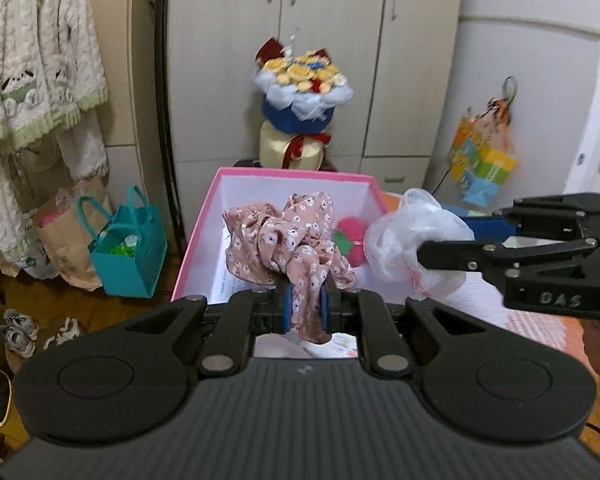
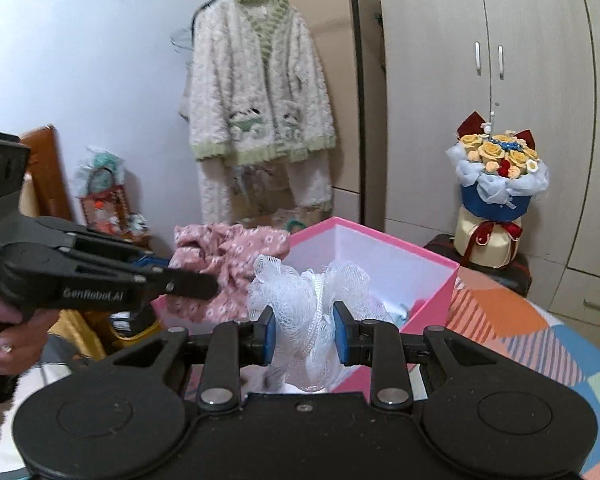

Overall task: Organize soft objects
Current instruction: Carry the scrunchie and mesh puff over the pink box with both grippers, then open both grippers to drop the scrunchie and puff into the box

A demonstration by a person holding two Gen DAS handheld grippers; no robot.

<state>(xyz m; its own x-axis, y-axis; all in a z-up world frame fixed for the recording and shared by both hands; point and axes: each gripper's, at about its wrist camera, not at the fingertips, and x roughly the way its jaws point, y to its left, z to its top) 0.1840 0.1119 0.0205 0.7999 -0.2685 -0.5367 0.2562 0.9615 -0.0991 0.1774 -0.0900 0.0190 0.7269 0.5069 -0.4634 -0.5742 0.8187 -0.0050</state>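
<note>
My left gripper (image 1: 307,304) is shut on a pink floral cloth (image 1: 283,236) and holds it over the near edge of a pink box (image 1: 197,240) with a white inside. My right gripper (image 2: 304,334) is shut on a white mesh bath sponge (image 2: 300,292), held above the same box (image 2: 440,300). In the left wrist view the sponge (image 1: 412,236) hangs at the box's right rim with the right gripper (image 1: 432,258) reaching in from the right. In the right wrist view the cloth (image 2: 227,252) and left gripper (image 2: 203,284) sit at the left. A pink and green soft item (image 1: 350,236) lies inside the box.
A bouquet (image 1: 302,92) stands behind the box before wardrobe doors (image 1: 332,40). A teal bag (image 1: 129,248) and a paper bag (image 1: 65,240) sit on the floor at left, with shoes (image 1: 17,332). A fluffy white cardigan (image 2: 259,92) hangs on a rack. A patterned bedspread (image 2: 540,340) lies at right.
</note>
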